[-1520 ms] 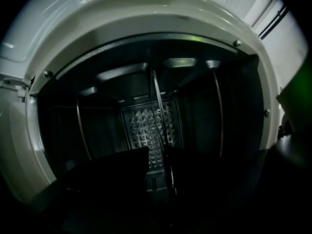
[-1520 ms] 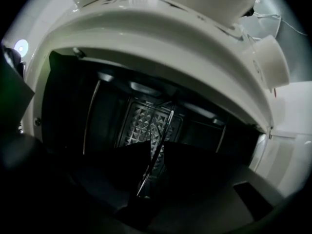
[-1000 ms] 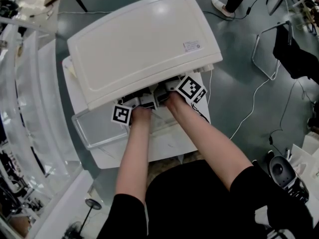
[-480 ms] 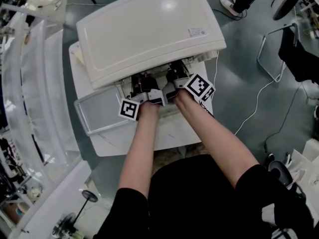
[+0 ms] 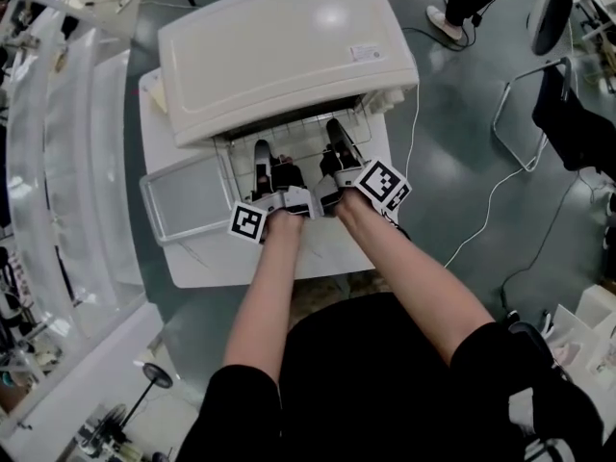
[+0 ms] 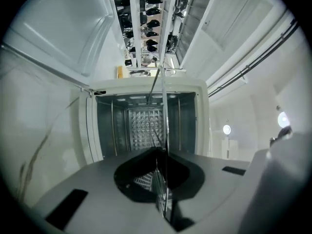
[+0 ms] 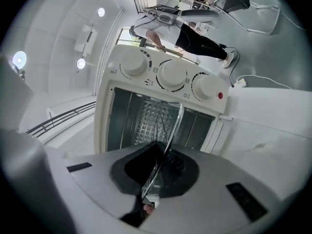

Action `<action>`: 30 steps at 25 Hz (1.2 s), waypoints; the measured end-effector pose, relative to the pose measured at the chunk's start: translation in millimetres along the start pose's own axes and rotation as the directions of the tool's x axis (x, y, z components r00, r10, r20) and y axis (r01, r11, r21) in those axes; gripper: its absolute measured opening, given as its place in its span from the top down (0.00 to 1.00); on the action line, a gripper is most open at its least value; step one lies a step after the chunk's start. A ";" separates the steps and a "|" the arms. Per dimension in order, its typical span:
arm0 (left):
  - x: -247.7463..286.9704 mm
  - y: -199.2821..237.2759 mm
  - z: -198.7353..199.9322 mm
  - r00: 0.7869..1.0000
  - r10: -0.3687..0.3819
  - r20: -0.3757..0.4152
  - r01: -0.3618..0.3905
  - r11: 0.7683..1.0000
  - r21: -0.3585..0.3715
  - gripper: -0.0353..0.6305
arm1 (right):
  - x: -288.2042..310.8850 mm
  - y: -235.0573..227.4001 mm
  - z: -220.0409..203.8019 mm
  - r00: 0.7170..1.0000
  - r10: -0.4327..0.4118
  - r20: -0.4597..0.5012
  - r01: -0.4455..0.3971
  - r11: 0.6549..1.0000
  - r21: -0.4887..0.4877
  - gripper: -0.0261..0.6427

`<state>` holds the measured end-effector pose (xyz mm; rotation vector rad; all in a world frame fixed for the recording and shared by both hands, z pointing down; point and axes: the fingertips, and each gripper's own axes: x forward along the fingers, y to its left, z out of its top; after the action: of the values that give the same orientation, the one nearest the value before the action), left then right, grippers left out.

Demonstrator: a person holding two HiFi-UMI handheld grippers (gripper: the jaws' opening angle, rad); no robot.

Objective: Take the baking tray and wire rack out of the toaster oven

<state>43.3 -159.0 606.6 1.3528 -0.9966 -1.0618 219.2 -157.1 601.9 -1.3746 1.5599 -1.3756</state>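
Wire rack point(image 5: 299, 139): partly drawn out of the toaster oven point(image 5: 279, 46) on the tabletop point(image 5: 322, 253), front wire clamped in the closed left tool point(image 5: 261, 155) and closed right tool point(image 5: 335, 136), side by side.

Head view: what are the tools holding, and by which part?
The left tool and right tool are each shut on the wire rack, gripping its front edge.

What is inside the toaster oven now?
The wire rack, partly out, clamped by left gripper and right gripper. No baking tray shows; from above, the oven's top hides the rest.
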 end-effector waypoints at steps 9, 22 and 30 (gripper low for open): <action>-41.2 -9.4 -10.4 1.000 0.001 0.009 -0.001 0.999 0.033 0.91 | -41.9 2.4 -10.4 1.000 0.010 -0.017 -0.009 0.999 0.035 0.93; -101.0 -30.6 -33.8 0.998 0.009 0.061 -0.011 0.999 0.033 0.91 | -99.0 3.9 -18.4 0.990 0.010 -0.141 -0.006 1.000 0.031 0.93; -143.8 -39.8 -42.1 0.994 0.020 0.110 -0.019 1.000 -0.007 0.91 | -118.5 26.5 -23.1 0.970 0.104 -0.218 -0.117 0.992 -0.044 0.93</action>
<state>48.4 -7.4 574.5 1.2884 -1.0847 -1.1342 219.9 -40.0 562.4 -1.1822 1.8005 -1.4609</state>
